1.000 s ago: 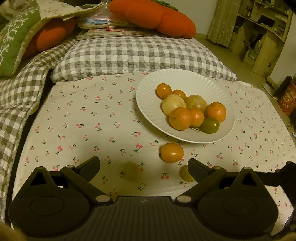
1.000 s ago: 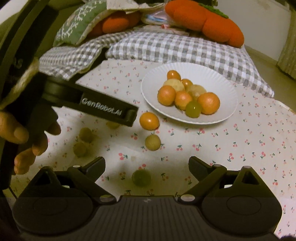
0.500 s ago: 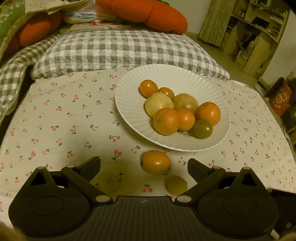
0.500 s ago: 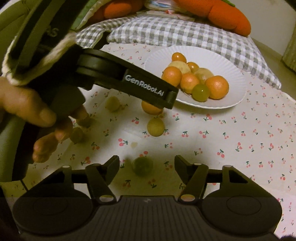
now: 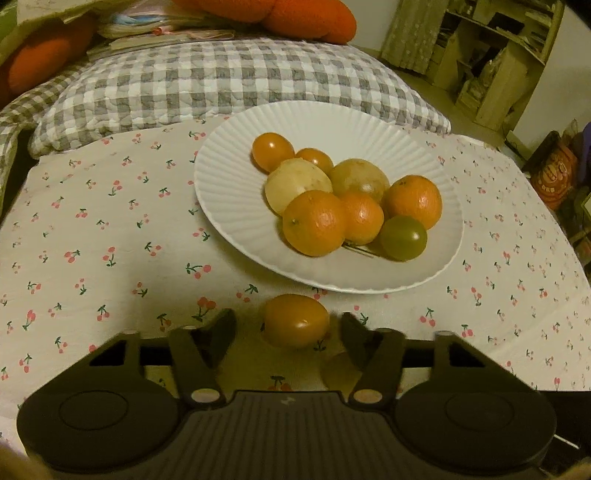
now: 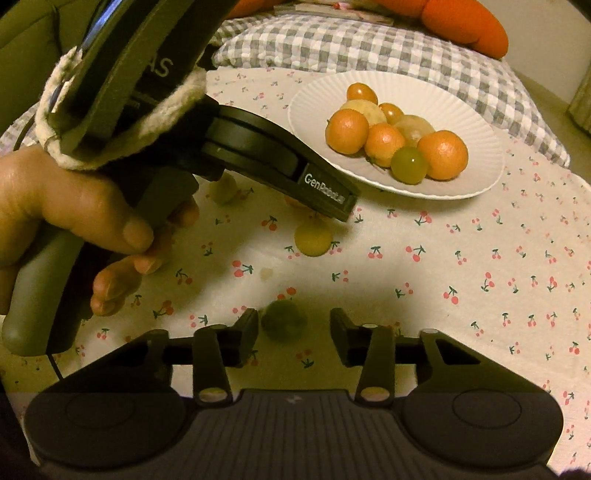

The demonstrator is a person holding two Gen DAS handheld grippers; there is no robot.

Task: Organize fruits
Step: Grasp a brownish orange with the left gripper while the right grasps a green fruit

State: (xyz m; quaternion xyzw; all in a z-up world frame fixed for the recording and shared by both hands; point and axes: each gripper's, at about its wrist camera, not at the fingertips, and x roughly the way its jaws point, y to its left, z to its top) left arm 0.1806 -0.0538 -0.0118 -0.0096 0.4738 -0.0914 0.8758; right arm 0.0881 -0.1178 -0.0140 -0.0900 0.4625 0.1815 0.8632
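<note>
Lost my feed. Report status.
Left gripper closing around orange tomato, right gripper around green one; neither gripped. Plate ahead, unobstructed.

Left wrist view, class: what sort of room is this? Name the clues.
Probably a bedroom: a checked pillow lies behind the white plate of fruit, orange plush cushions sit beyond it, and a cluttered wooden shelf stands by the wall.

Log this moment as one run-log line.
left gripper: closing around orange tomato, gaps remain | right gripper: closing around green fruit | plate: partly filled
</note>
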